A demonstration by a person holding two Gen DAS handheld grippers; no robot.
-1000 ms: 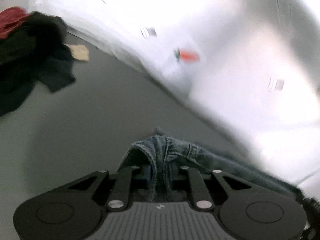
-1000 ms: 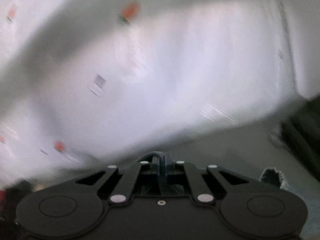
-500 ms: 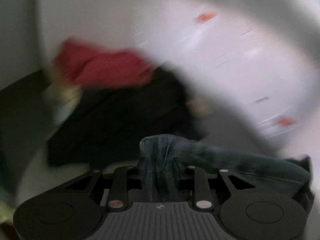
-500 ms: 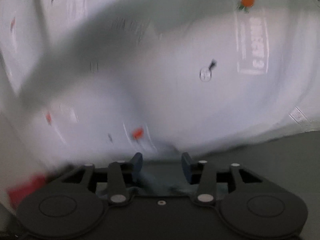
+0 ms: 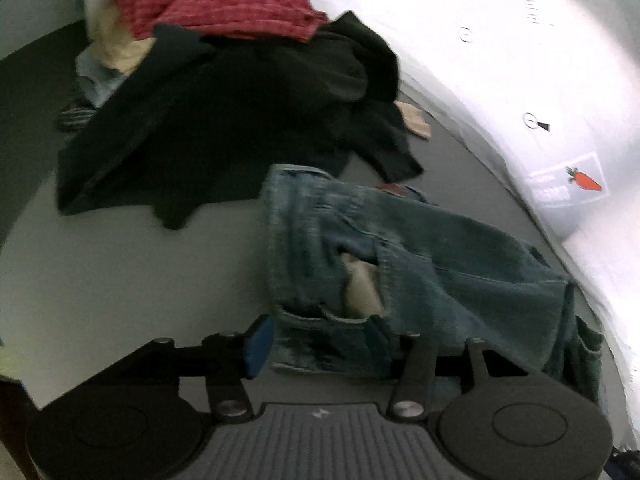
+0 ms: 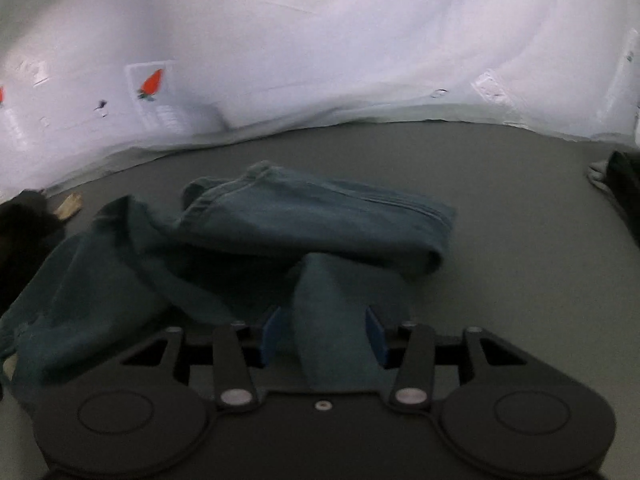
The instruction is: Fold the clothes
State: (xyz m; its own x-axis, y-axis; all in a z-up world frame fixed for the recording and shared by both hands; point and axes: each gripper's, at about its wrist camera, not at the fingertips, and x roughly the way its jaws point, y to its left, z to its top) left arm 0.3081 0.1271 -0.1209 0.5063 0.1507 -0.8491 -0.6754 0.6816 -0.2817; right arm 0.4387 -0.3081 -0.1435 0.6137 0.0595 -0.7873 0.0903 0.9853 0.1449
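Jeans sprawl on grey surface beside white sheet; both tools' jaws just parted, denim between.

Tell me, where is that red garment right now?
In the left wrist view, the red garment lies at the upper left, on top of the clothes pile, over a black garment and beyond the jeans.

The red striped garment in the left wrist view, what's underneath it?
The red striped garment tops a pile: black clothes, a cream piece and a pale blue one lie beneath. Anything deeper is covered.
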